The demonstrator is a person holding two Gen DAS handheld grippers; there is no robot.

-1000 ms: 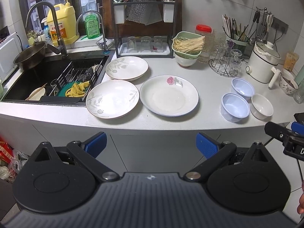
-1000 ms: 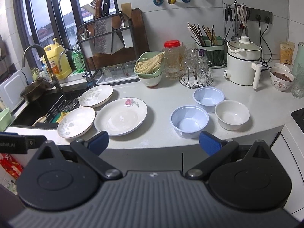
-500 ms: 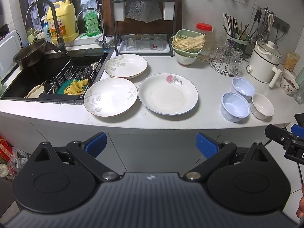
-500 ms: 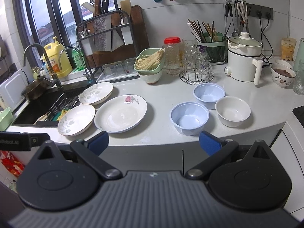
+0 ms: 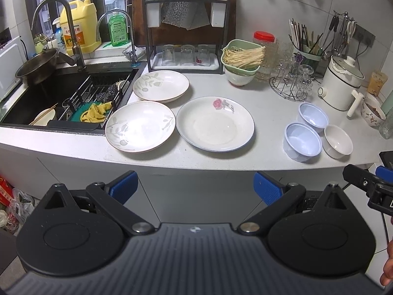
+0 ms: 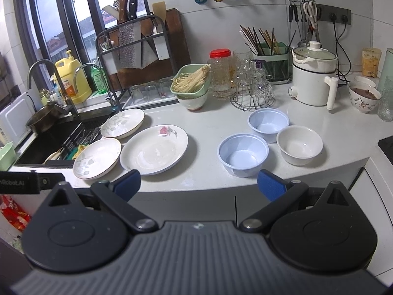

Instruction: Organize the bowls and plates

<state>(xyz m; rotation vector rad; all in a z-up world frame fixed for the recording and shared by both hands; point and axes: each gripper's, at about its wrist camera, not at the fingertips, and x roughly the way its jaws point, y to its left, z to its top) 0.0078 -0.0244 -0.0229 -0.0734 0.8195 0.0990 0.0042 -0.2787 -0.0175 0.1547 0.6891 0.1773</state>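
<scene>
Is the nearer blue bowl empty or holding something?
Empty. The nearer blue bowl stands upright on the counter, its bare inner bottom visible in both views.

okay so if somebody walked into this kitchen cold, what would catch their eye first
Probably the three plates near the sink: the big rose plate in the middle of the counter, with two leaf-patterned plates to its left. Next, the cluster of three small bowls to the right, two pale blue bowls and a white bowl. Both grippers, left and right, hang open short of the counter edge.
</scene>
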